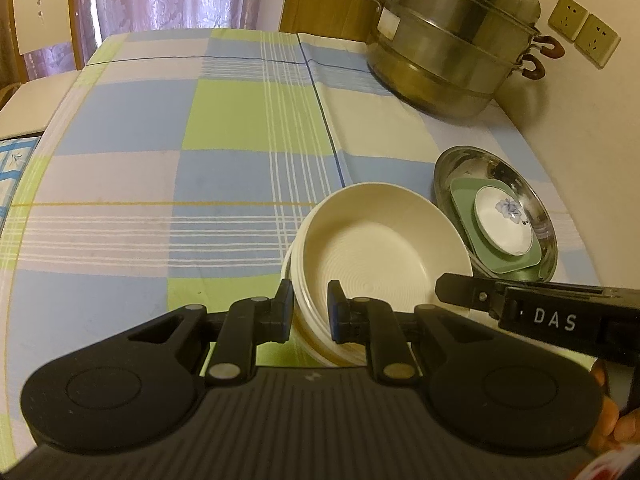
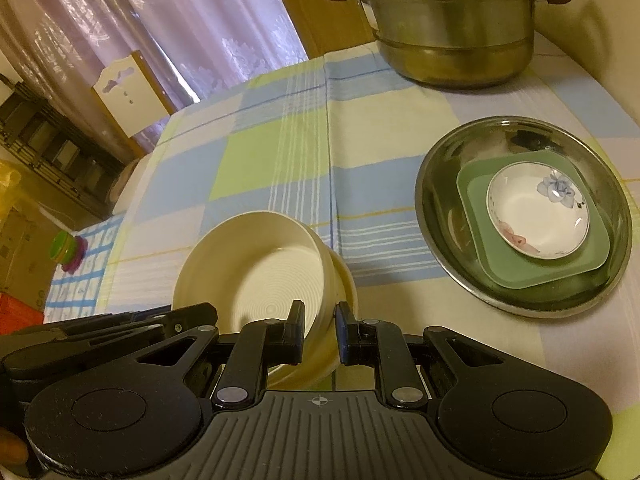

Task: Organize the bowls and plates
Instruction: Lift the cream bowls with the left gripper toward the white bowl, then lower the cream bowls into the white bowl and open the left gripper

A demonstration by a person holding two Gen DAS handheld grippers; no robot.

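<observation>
A cream ribbed bowl (image 1: 380,244) is tilted, nested on another cream bowl beneath it. My left gripper (image 1: 310,306) is shut on its near-left rim. My right gripper (image 2: 320,330) is shut on the same bowl's (image 2: 260,272) near-right rim. To the right, a steel basin (image 2: 440,184) holds a green square plate (image 2: 480,248) with a small white flower-painted dish (image 2: 536,216) on top. The basin (image 1: 456,164), green plate (image 1: 472,232) and dish (image 1: 504,220) also show in the left wrist view.
A large stacked steel steamer pot (image 1: 456,40) stands at the back right of the checked tablecloth (image 1: 200,160). A wall with sockets (image 1: 584,28) is at right. A chair (image 2: 128,88) and curtains stand beyond the table's far edge.
</observation>
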